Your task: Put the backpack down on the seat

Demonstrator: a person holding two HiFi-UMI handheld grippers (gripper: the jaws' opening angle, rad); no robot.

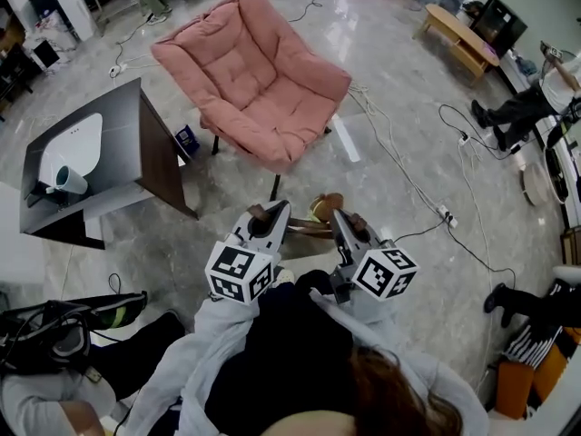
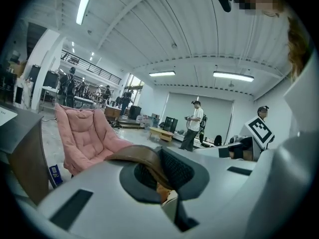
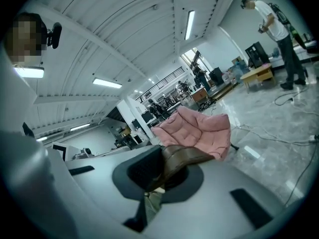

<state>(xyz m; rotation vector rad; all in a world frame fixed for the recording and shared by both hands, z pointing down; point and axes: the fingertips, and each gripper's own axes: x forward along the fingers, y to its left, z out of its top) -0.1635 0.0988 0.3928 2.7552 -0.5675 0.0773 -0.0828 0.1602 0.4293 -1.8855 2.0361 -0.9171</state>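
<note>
Jaws of the left gripper (image 1: pixel 265 216) and right gripper (image 1: pixel 348 222) each pinch a brown backpack strap (image 2: pixel 142 158). A slip would likely drop it short of the seat (image 1: pixel 254 80) at twelve o'clock.

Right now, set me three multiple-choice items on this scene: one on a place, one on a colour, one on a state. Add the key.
1. Where does the pink chair stand?
A. on the floor ahead of both claws
B. folded against a wall
C. stacked on a cart

2. What colour is the strap in the left claw?
A. blue
B. white
C. brown

3. What state is the right claw in?
A. wide open and empty
B. shut on a strap
C. shut on a bottle

Key:
1 A: the head view shows the chair on the floor beyond both claw tips.
2 C: the left gripper view shows a brown band between its jaws.
3 B: the right gripper view shows its jaws closed on the other strap.
</note>
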